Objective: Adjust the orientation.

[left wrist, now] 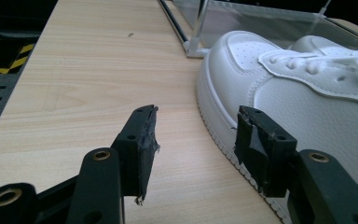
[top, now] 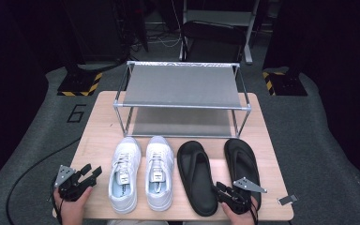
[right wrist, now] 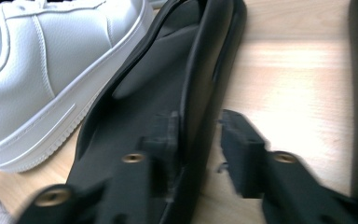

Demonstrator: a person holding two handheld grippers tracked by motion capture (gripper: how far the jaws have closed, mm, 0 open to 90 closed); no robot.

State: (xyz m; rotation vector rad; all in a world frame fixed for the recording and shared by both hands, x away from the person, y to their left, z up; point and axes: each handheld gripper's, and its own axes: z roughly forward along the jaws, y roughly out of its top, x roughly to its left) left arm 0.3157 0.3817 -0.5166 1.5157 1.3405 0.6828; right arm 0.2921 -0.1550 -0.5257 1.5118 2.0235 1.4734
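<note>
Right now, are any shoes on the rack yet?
None yet: the shoe rack holds nothing. The white sneakers and black flip-flops sit on the table. The right claw is open astride one flip-flop's edge; the left claw is open beside a sneaker.

In the high view, we find the right gripper (top: 226, 193) covering the heel of the right black sandal (top: 242, 161). In the left gripper view, we see the left white sneaker (left wrist: 307, 102) cut off by the right edge. In the right gripper view, its own jaws appear motion-blurred, and the left black sandal (right wrist: 168, 93) runs off the top edge.
</note>
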